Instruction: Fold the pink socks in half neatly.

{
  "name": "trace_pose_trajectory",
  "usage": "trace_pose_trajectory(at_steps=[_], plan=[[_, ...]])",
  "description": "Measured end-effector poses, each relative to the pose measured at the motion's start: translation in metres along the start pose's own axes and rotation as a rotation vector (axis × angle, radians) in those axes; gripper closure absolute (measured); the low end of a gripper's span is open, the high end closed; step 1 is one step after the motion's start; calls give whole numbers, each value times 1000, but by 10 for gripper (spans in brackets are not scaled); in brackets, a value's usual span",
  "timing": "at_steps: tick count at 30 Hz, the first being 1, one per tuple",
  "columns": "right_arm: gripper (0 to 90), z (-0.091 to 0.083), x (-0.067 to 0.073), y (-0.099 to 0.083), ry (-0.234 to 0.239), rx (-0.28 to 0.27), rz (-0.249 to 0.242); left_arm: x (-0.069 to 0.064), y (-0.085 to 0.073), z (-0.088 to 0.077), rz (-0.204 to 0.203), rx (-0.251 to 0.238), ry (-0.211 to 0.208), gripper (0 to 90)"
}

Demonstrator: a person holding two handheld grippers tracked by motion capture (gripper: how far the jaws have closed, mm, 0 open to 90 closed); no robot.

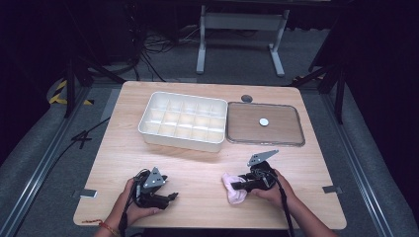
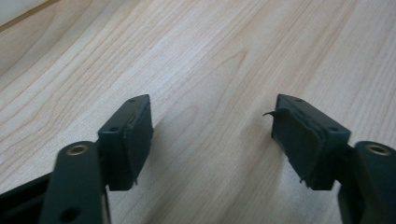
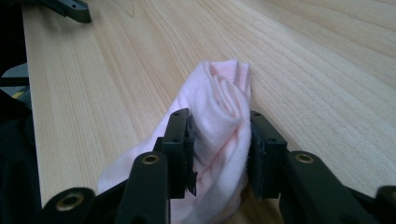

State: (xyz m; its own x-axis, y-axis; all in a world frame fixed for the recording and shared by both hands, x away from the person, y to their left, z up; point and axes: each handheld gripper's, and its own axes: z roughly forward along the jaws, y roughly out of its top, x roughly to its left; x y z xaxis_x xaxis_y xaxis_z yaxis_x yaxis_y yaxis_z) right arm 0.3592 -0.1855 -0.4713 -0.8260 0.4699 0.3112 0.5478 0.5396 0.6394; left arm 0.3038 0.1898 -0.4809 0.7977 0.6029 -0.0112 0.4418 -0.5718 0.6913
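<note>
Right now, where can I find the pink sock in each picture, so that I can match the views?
High view: the pink sock lies near the front edge, right of centre, at the right tool.
Right gripper view: the sock is in the centre, rolled, with both pads pressing on it.
Left gripper view: bare wood between the open left tool.
Shared landmark: the light wooden table.

High view looks down from above — both tool views skim the same table [image 1: 207, 163] close up.
</note>
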Motion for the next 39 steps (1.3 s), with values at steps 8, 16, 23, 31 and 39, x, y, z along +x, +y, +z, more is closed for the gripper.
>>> trace_pose_trajectory(at_steps=[8, 16, 23, 31, 39], plan=[[701, -1, 8, 2, -43, 3, -75, 2, 0, 2, -23, 1, 29, 160], [709, -10, 15, 2, -77, -38, -121, 2, 0, 2, -28, 6, 29, 149], [709, -23, 16, 2, -117, -94, -145, 1, 1, 4, -39, 2, 30, 148], [709, -32, 17, 4, -146, -145, -166, 2, 1, 3, -31, 5, 37, 147], [709, -38, 16, 9, -170, -188, -189, 2, 1, 3, -31, 5, 37, 148]])
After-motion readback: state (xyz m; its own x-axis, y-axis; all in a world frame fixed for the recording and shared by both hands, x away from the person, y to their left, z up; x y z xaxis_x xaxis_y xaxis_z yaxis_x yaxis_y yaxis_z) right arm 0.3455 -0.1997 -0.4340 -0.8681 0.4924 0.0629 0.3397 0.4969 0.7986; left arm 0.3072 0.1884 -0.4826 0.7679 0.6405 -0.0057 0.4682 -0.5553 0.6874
